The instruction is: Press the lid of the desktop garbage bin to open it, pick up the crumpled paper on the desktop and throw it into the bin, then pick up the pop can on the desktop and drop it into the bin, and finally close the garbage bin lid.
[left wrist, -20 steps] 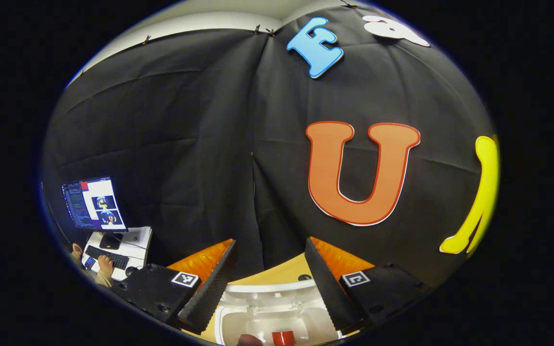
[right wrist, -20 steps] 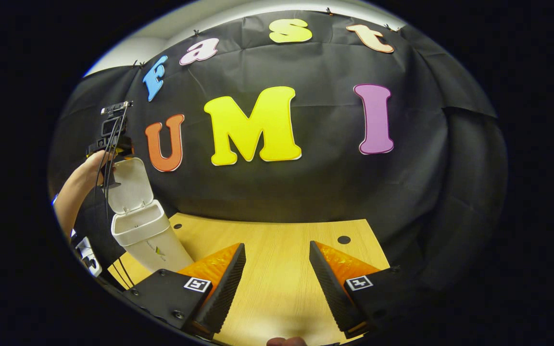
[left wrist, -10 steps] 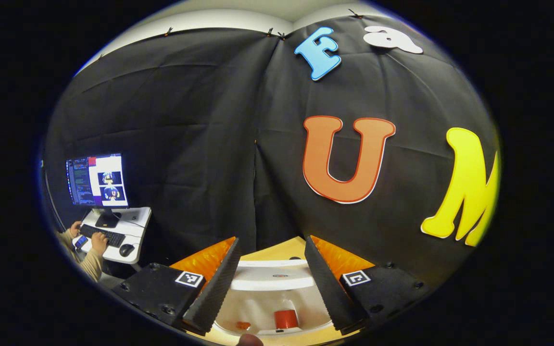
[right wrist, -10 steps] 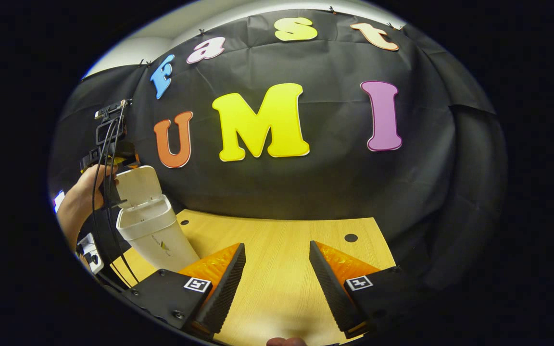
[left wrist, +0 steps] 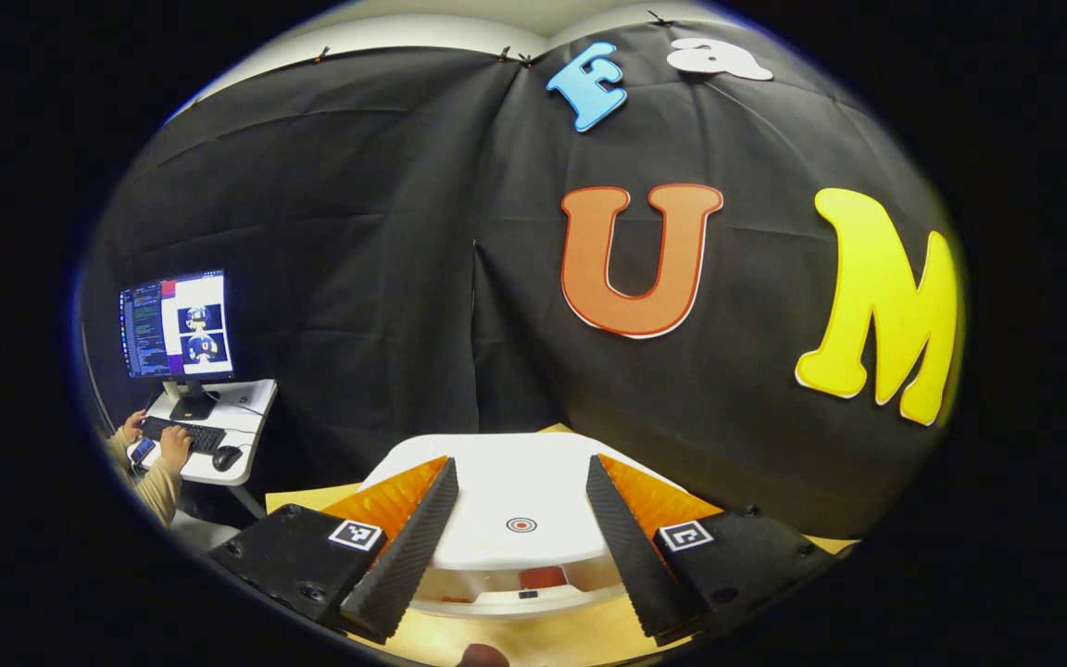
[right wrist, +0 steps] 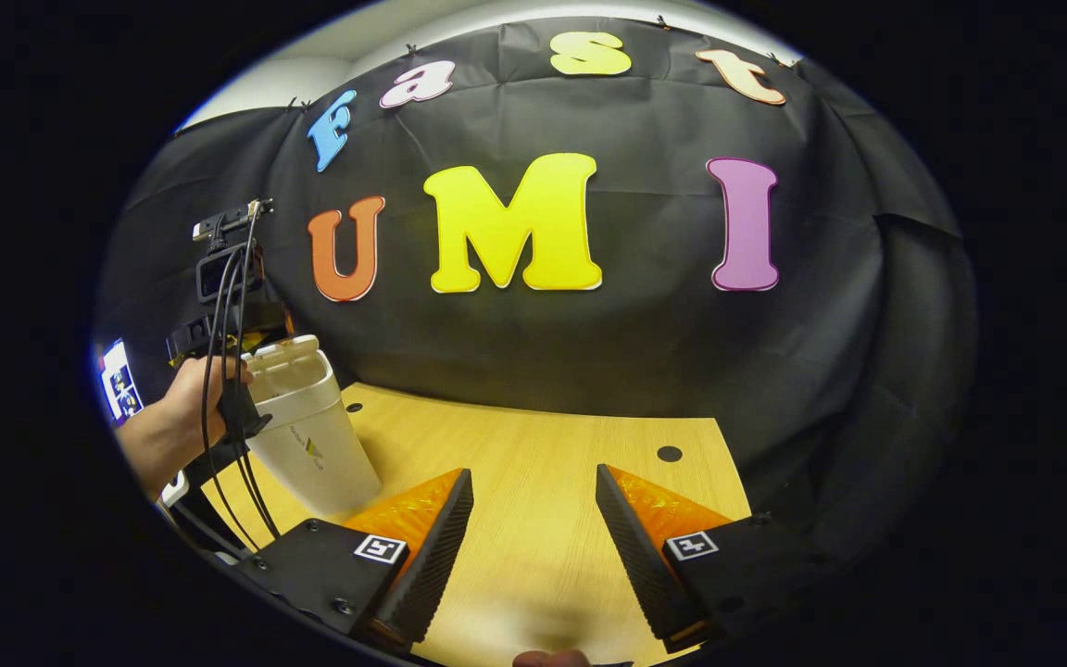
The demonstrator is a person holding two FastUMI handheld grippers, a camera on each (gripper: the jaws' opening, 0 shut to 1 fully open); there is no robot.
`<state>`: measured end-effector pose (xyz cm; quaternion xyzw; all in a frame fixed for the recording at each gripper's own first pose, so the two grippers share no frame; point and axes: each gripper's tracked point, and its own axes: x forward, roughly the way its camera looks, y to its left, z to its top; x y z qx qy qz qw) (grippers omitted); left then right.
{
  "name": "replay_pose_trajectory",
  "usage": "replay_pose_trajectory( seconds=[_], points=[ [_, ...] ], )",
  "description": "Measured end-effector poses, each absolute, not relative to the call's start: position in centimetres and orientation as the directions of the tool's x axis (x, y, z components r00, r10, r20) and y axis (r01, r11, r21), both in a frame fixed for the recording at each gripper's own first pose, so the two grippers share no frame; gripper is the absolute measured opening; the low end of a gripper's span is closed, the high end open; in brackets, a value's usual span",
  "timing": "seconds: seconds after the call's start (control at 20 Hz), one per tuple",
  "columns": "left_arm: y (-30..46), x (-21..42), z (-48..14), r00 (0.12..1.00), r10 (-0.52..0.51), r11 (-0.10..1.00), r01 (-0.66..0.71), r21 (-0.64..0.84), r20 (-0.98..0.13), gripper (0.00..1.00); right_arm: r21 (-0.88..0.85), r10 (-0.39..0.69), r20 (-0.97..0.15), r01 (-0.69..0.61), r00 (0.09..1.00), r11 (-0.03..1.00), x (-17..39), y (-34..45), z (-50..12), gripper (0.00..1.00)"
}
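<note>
At the left end of the wooden surface (right wrist: 533, 482) stands the white bin (right wrist: 311, 445), upright, narrower toward its bottom. Its lid (left wrist: 515, 500) is tipped almost flat, with a thin gap at the front where something red (left wrist: 541, 578) shows inside. Over the lid hangs the left gripper (left wrist: 517, 537), jaws wide apart, holding nothing. Well to the side, the right gripper (right wrist: 530, 547) hovers over bare wood, jaws wide too.

Bench (right wrist: 533, 482) lies bare and open ahead of the right hand-held gripper (right wrist: 533, 547), fingers spread. Bin (right wrist: 311, 445) stands at the bench's left edge; its lid (left wrist: 515, 500), nearly down, blocks the mouth beneath the left hand-held gripper (left wrist: 520, 537).
</note>
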<state>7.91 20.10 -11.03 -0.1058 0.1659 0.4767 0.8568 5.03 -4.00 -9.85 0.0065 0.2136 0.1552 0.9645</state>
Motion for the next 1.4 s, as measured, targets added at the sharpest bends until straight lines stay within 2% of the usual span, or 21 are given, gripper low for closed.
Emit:
replay_pose_trajectory(
  seconds=[0.45, 0.6, 0.7, 0.95, 1.15, 1.4],
  points=[
    [19.5, 7.6, -15.0, 0.49, 0.786, 0.519, -0.854, -0.029, -0.378, 0.93, 0.062, 0.313, -0.415, -0.317, 0.854, 0.947, 5.3, -2.8, -10.4, 0.86],
    [19.2, 7.7, -14.7, 0.483, 0.826, 0.519, -0.853, 0.059, -0.29, 0.93, 0.08, 0.309, -0.397, -0.303, 0.864, 0.95, 5.8, -2.7, -10.1, 0.86],
    [19.5, 7.5, -15.1, 0.496, 0.838, 0.52, -0.852, 0.056, -0.229, 0.93, 0.085, 0.305, -0.396, -0.296, 0.866, 0.951, 6.2, -2.5, -10.4, 0.86],
    [19.2, 7.1, -15.8, 0.516, 0.824, 0.534, -0.845, 0.015, -0.236, 0.92, 0.114, 0.302, -0.406, -0.281, 0.863, 0.953, 6.6, -2.3, -11.2, 0.86],
    [19.1, 7.3, -15.1, 0.538, 0.826, 0.551, -0.834, 0.037, -0.166, 0.91, 0.12, 0.298, -0.425, -0.272, 0.855, 0.955, 6.5, -2.5, -12.2, 0.86],
    [19.1, 7.4, -14.5, 0.587, 0.789, 0.602, -0.797, 0.04, -0.181, 0.89, 0.087, 0.273, -0.411, -0.261, 0.87, 0.961, 6.4, -3.2, -11.1, 0.86]
  ],
)
